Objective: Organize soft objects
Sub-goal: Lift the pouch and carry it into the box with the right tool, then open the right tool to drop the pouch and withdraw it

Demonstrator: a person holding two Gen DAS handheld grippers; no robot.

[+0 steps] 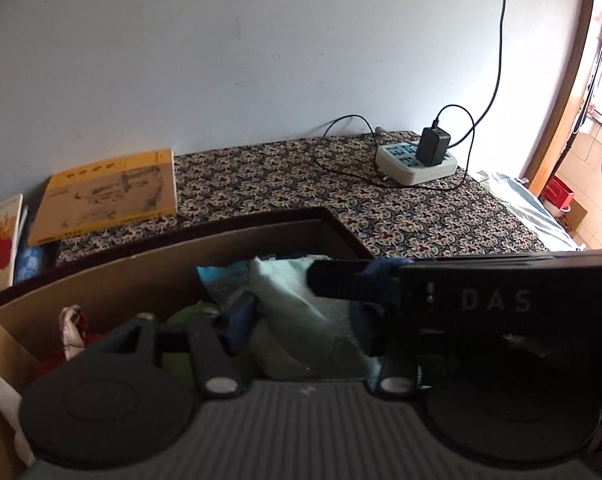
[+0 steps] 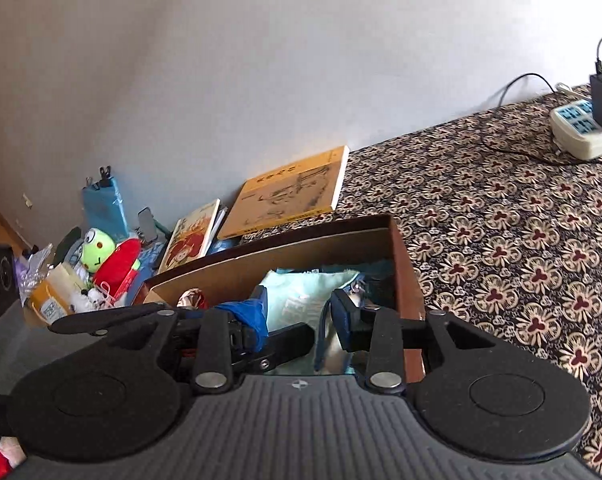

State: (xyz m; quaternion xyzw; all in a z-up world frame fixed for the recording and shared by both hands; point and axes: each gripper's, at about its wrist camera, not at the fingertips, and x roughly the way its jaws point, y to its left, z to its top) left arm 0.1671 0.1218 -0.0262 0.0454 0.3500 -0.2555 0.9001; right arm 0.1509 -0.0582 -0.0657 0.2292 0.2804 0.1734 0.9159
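Observation:
A brown cardboard box (image 1: 149,268) (image 2: 405,256) stands on the patterned cloth and holds soft things: a pale mint cloth (image 1: 293,288) (image 2: 301,296), blue fabric (image 2: 253,312) and a red-and-white piece (image 1: 71,330). My left gripper (image 1: 301,320) is open over the box, with the mint cloth between its fingers. The right gripper's body crosses in front of its right finger. My right gripper (image 2: 301,312) is open above the box, its fingers (image 2: 345,320) either side of the mint cloth. A green frog plush (image 2: 97,248) and a red plush (image 2: 119,260) lie left of the box.
A yellow book (image 1: 113,194) (image 2: 289,194) and a picture book (image 2: 191,240) lie behind the box by the wall. A white power strip (image 1: 417,164) (image 2: 581,128) with a black charger and cables sits at the back right. Clutter and a blue pouch (image 2: 105,208) crowd the left.

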